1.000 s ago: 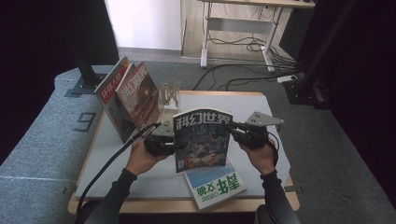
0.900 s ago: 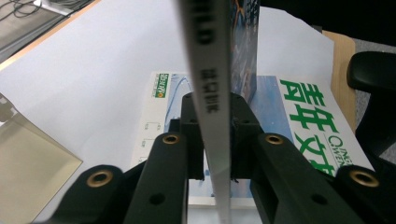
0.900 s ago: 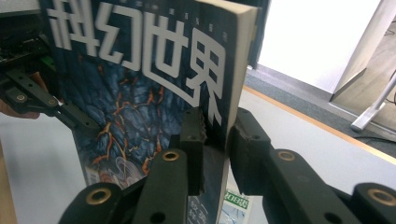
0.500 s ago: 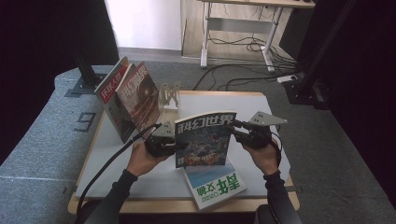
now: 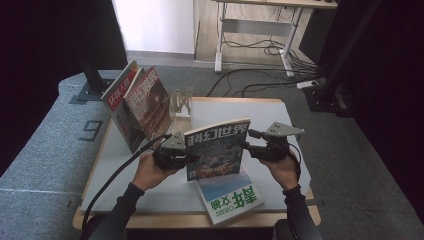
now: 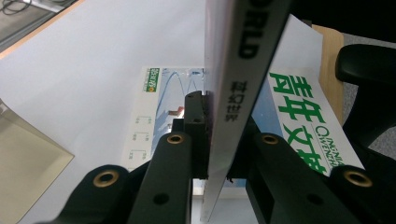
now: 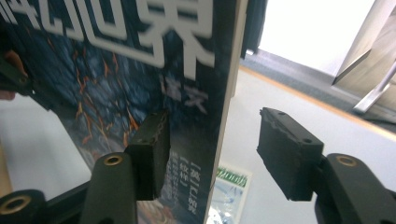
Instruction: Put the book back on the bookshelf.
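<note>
Thin, light, floppy dark-covered magazine (image 5: 216,149) held upright above the white desk (image 5: 260,107), clamped at its spine by left gripper (image 6: 212,135); right gripper (image 7: 212,156) jaws just opened, apart around the free edge.

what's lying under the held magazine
A green-lettered magazine lies flat on the table, below the held magazine. Its far end is covered from above; the left gripper view shows more.

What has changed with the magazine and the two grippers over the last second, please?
The right gripper has just been opening; its jaws now stand apart around the upright magazine, one pad clear of it. The left gripper stays clamped on the spine. The green-titled magazine lies unmoved.
</note>
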The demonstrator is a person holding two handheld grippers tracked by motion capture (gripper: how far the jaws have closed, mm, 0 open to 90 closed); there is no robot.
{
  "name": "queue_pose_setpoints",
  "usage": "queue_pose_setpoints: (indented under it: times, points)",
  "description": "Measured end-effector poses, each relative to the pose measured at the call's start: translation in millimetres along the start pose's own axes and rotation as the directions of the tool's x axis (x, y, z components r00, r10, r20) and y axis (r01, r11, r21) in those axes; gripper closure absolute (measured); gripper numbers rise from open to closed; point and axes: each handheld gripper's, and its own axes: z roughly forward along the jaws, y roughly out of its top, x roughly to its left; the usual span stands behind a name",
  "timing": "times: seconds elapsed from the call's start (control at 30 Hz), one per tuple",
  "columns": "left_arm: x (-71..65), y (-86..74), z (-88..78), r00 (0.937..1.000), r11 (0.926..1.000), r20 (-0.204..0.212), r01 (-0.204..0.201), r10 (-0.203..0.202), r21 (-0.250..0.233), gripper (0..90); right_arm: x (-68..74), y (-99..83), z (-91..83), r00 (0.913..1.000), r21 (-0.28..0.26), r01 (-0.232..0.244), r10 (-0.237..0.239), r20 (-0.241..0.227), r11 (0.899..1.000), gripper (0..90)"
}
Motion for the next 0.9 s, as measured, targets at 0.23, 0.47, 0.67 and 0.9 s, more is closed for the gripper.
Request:
queue_pose_setpoints:
  times: [0.23, 0.47, 0.67, 0.9]
  points:
    - [1.0, -1.5, 0.4, 0.9996, 0.9993, -0.007, 0.028, -0.028, -0.024, 82.5, -3.2, -14.8, 6.9, 1.0000, 0.057, 0.001, -0.002, 0.002, 0.998, 33.7]
    - [3.4, -2.9, -2.3, 0.9986, 0.9979, -0.022, 0.047, -0.048, -0.044, 82.7, -10.7, -31.1, 7.2, 0.9996, 0.118, -0.007, 0.004, 0.028, 0.993, 26.2]
    - [7.4, -4.3, -4.8, 0.9969, 0.9952, -0.014, 0.077, -0.078, -0.061, 82.8, -22.1, -54.9, 9.7, 0.9963, 0.188, -0.058, 0.045, 0.073, 0.981, 21.0]
    - [10.1, -4.4, -7.8, 0.9960, 0.9939, -0.014, 0.087, -0.088, -0.068, 82.8, -33.2, -78.8, 11.8, 0.9900, 0.258, -0.094, 0.063, 0.126, 0.961, 17.4]
